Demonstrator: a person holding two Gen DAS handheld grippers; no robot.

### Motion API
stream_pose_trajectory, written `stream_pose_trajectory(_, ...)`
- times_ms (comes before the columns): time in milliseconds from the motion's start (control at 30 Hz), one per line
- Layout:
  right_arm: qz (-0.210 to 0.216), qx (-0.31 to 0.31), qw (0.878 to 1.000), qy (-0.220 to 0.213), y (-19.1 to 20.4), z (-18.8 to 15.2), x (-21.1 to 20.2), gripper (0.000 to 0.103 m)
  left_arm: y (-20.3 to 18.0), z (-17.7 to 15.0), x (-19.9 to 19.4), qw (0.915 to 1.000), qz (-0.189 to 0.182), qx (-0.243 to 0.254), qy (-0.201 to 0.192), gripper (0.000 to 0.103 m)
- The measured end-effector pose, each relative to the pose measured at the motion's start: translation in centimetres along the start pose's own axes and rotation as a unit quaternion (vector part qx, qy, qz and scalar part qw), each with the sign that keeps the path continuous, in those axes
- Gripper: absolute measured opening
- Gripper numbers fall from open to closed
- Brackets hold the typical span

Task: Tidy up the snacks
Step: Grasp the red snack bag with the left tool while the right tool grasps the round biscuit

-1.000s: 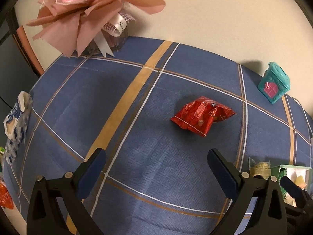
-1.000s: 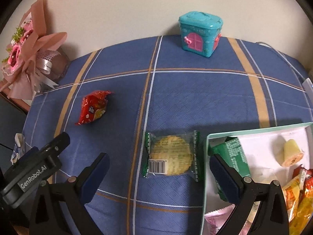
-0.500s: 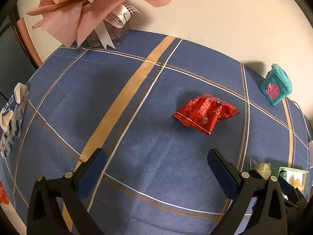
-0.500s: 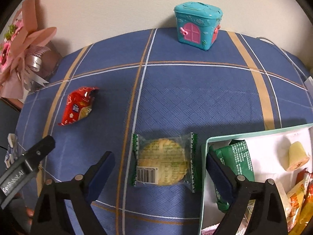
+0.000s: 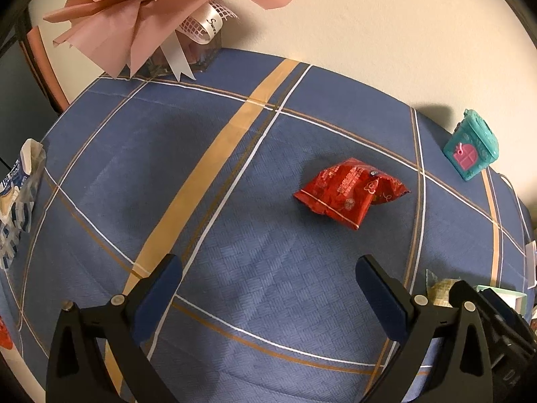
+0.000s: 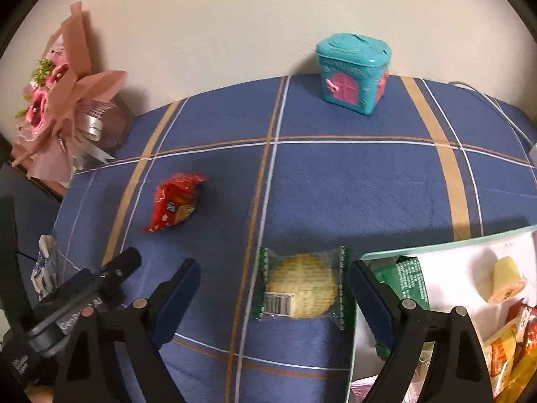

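A red snack packet (image 5: pixel 350 190) lies on the blue checked tablecloth (image 5: pixel 235 235), ahead and right of my open, empty left gripper (image 5: pixel 268 288). It also shows in the right wrist view (image 6: pixel 174 205). A clear-wrapped round cookie with green ends (image 6: pixel 303 287) lies between the fingers of my open right gripper (image 6: pixel 273 288), which hovers over it. A mint-rimmed white box (image 6: pixel 446 240) at the right holds a green packet (image 6: pixel 411 280), a yellow candy (image 6: pixel 506 278) and several orange and red packets.
A pink paper bouquet (image 5: pixel 161 10) stands at the back left. A teal toy house with a pink door (image 6: pixel 352 72) stands by the wall. A blue-and-white packet (image 5: pixel 16 198) lies at the table's left edge. The left gripper body (image 6: pixel 80 295) shows beside my right gripper.
My left gripper moved forward toward the red packet. My right gripper shifted so the cookie now sits between its fingers. Both stayed open.
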State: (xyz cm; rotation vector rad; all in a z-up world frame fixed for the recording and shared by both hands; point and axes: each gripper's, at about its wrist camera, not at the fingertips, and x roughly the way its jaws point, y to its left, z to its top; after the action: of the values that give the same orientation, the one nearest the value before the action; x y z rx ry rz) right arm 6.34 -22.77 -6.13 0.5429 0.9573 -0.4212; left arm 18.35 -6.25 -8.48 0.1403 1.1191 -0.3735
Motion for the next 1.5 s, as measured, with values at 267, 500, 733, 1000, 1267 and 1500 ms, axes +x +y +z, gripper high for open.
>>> stream_pose_trajectory(267, -0.016, 0.001, 0.999, 0.03, 0.0, -1.1, 2.9, 0.091, 0.4, -0.1, 0.4, 1.0, -0.001, -0.004, 0.004, 0.103)
stream_pose_trajectory(500, 0.009, -0.001, 0.999, 0.038, 0.5, -1.3, 3.3, 0.078, 1.5, 0.1, 0.9, 1.0, 0.001, -0.006, 0.004, 0.103)
stream_pose_trajectory(733, -0.038, -0.024, 0.998, 0.045, 1.0, -1.3, 4.9, 0.074, 1.0, 1.7, 0.3, 0.9994, -0.015, 0.03, -0.01, 0.103)
stream_pose_trajectory(1000, -0.036, -0.02, 0.999, 0.036, 1.3, -0.8, 5.1, 0.061, -2.9, 4.7, -0.8, 0.9915, -0.058, 0.113, -0.027, 0.103)
stream_pose_trajectory(1267, -0.028, -0.015, 0.999, 0.032, 0.7, -0.1, 5.4, 0.06, -6.2, 6.0, 2.9, 0.9817, -0.061, 0.179, 0.014, 0.102)
stream_pose_trajectory(1500, -0.025, -0.016, 0.999, 0.033, 0.5, -0.2, 5.0, 0.06, -7.2, 5.8, 5.3, 0.9777, -0.078, 0.19, 0.046, 0.08)
